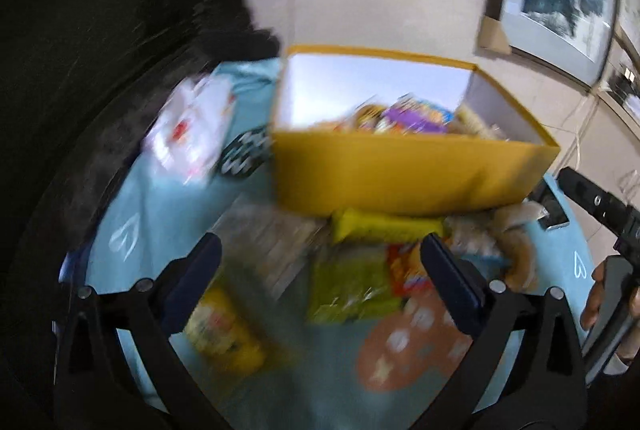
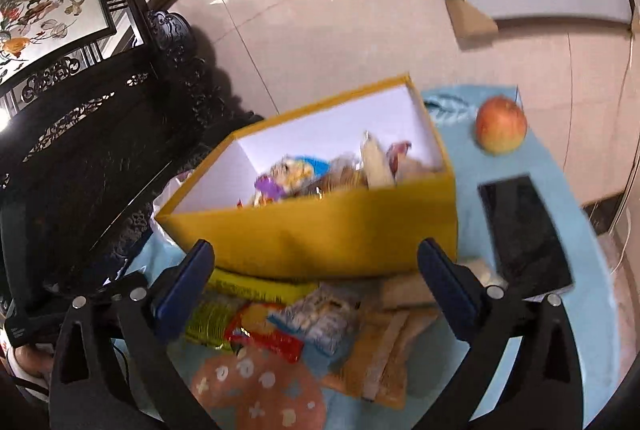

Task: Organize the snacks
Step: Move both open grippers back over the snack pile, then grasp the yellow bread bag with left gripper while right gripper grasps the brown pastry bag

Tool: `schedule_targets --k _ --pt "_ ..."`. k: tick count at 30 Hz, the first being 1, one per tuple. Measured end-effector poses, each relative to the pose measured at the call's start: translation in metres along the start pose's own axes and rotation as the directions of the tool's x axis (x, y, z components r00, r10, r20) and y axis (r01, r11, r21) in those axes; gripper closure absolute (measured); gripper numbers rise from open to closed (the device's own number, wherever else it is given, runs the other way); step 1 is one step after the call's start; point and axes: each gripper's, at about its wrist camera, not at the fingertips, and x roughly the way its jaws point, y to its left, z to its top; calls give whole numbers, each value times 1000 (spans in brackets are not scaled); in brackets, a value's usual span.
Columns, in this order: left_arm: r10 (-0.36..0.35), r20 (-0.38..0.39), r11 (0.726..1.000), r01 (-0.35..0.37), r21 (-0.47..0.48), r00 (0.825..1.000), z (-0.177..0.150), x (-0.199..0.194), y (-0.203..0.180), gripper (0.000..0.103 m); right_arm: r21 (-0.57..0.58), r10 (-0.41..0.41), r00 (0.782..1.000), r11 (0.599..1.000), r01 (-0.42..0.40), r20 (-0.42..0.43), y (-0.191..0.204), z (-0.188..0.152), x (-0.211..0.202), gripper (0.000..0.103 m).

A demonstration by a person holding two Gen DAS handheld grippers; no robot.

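Left wrist view is smeared with motion blur: the left tongs (image 1: 320,270) are spread wide with nothing between the fingers, hovering above the light blue tabletop (image 1: 132,198). Ahead of them stands the open yellow box (image 1: 400,174), white inside, with several snack packets (image 1: 400,116) piled against its far right end. Loose snacks lie on the tabletop just in front of the box: a yellow bar (image 1: 384,226) touching its near wall, a green packet (image 1: 348,290) and a red packet (image 1: 404,266) beside it, and another yellow packet (image 1: 224,330) nearer the left finger. A white bag (image 1: 188,126) sits left of the box.

In the right wrist view the right tongs (image 2: 316,270) are likewise spread and hold nothing, poised over the same heap: a blue-and-white packet (image 2: 320,318), a tan packet (image 2: 384,354) and a pink spotted mat (image 2: 260,386) beneath them. The box's near wall lies just beyond the fingertips. To its right rest a black phone (image 2: 524,230) and, farther back, an apple (image 2: 502,124), well apart from the snacks
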Motion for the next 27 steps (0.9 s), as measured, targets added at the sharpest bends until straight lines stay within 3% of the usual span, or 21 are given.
schedule_targets --k 3,12,19,21,22,23,25,27 --pt "27 -35 998 -29 -63 999 -16 1 21 2 -10 -8 1000 1000 7 -23 0 -2 2 1" --pt "92 -112 988 -105 -114 989 -50 14 41 2 -25 -6 999 1000 5 -40 4 -9 6 1" --pt "114 -175 968 -149 -203 978 -61 32 58 2 -27 -2 999 1000 0 -49 6 -10 6 1" --pt "81 -198 961 -130 -246 977 -65 43 63 3 -28 0 999 1000 -1 -50 6 -10 6 1" --pt "56 -202 957 -110 -268 978 -67 47 66 13 -29 -1 999 1000 0 -50 6 -9 6 1" --pt "32 -206 953 -92 -290 978 -69 52 68 32 -30 -4 999 1000 2 -52 6 -9 6 1" --pt "56 -168 973 -91 -212 984 -66 50 59 59 -32 -24 998 999 22 -54 4 -8 5 1" --pt "19 -159 985 -45 -165 987 -64 48 48 61 -46 -68 994 997 64 -81 2 -7 9 1"
